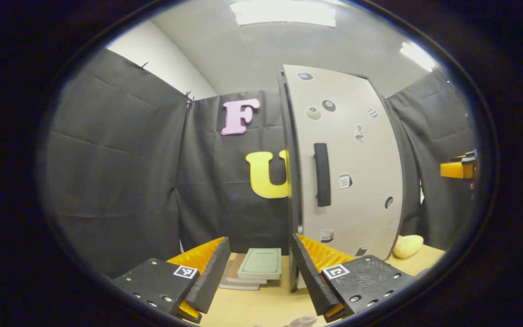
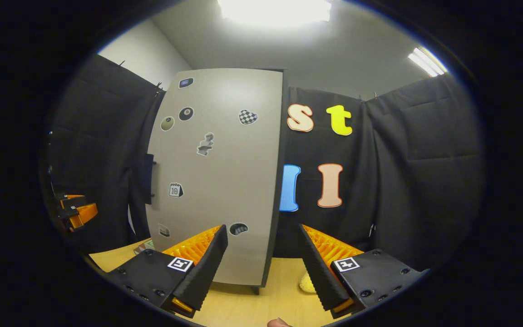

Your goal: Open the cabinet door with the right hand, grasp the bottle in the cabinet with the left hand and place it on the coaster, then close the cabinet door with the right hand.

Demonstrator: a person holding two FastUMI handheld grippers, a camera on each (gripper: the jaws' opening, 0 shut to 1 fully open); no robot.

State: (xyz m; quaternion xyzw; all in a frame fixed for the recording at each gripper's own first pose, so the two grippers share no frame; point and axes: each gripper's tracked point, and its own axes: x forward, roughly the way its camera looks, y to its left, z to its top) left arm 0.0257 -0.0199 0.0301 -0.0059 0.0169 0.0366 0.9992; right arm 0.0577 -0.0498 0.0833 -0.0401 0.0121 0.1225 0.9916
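Facing the shut cabinet door (image 2: 216, 172), left gripper (image 1: 259, 272) fingers apart, right gripper (image 2: 261, 268) fingers apart.

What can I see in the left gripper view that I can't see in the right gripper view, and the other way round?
The left gripper view alone gives a clear look at the stack of books lying on the table, and at the front of the dark door handle.

The right gripper view alone takes in the cabinet's right edge and the foot under it.

Both views show the pale cabinet door, shut, with its stickers, the yellow object on the table right of the cabinet, and the wooden table. Each also has its own gripper, the left gripper and the right gripper, with fingers spread and holding nothing.
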